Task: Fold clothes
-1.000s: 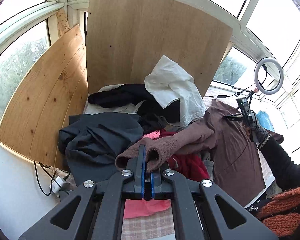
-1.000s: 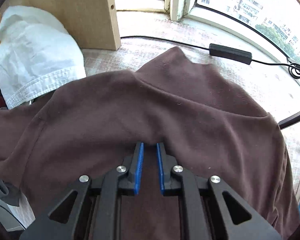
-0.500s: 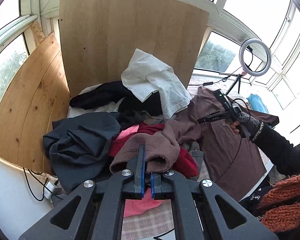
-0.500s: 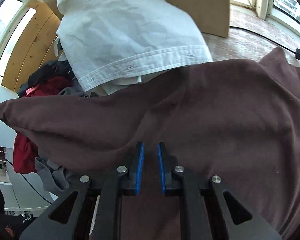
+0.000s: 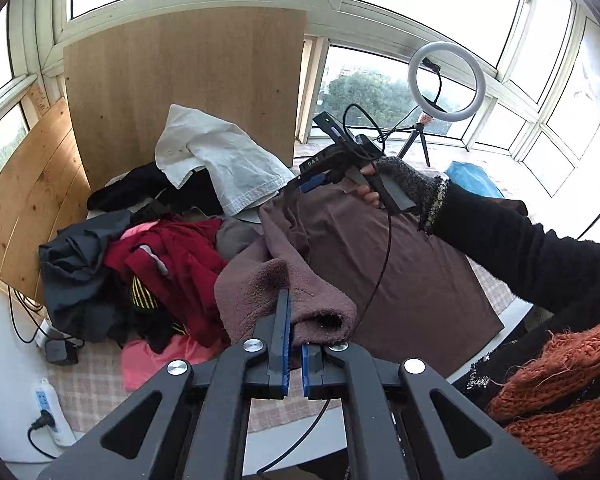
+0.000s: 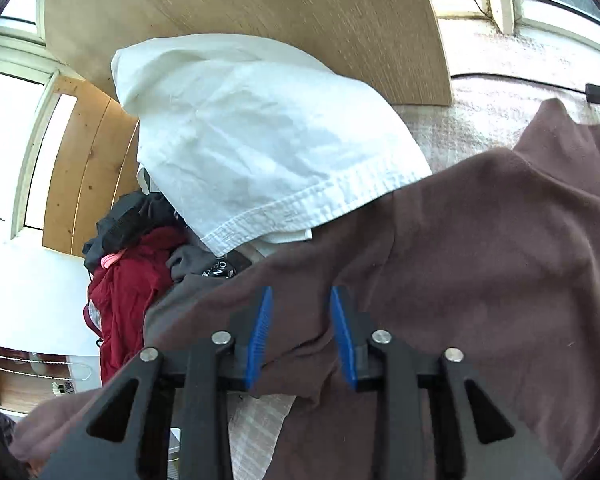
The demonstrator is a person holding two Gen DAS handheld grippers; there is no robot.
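A brown sweater [image 5: 400,276] lies spread on the checked table cover [image 5: 88,384]. My left gripper [image 5: 293,312] is shut on the sweater's fuzzy sleeve cuff [image 5: 300,300], held above the table's front edge. My right gripper [image 6: 300,300] shows in the left wrist view [image 5: 312,184] above the sweater's far shoulder, beside the white garment [image 5: 224,160]. In the right wrist view its blue pads [image 6: 260,332] stand apart with the brown sweater [image 6: 480,260] bunched between and below them; whether they touch it is unclear.
A pile of clothes sits left of the sweater: dark red [image 5: 172,252], grey [image 5: 76,264], black [image 5: 128,188] and pink [image 5: 152,360]. Wooden boards [image 5: 180,92] lean on the windows behind. A ring light [image 5: 446,80] stands at the back right. A power strip [image 5: 48,404] lies left.
My left gripper has carried the sleeve cuff right, over the sweater's body. My right gripper has moved left along the shoulder toward the white garment, and its jaws have opened wider.
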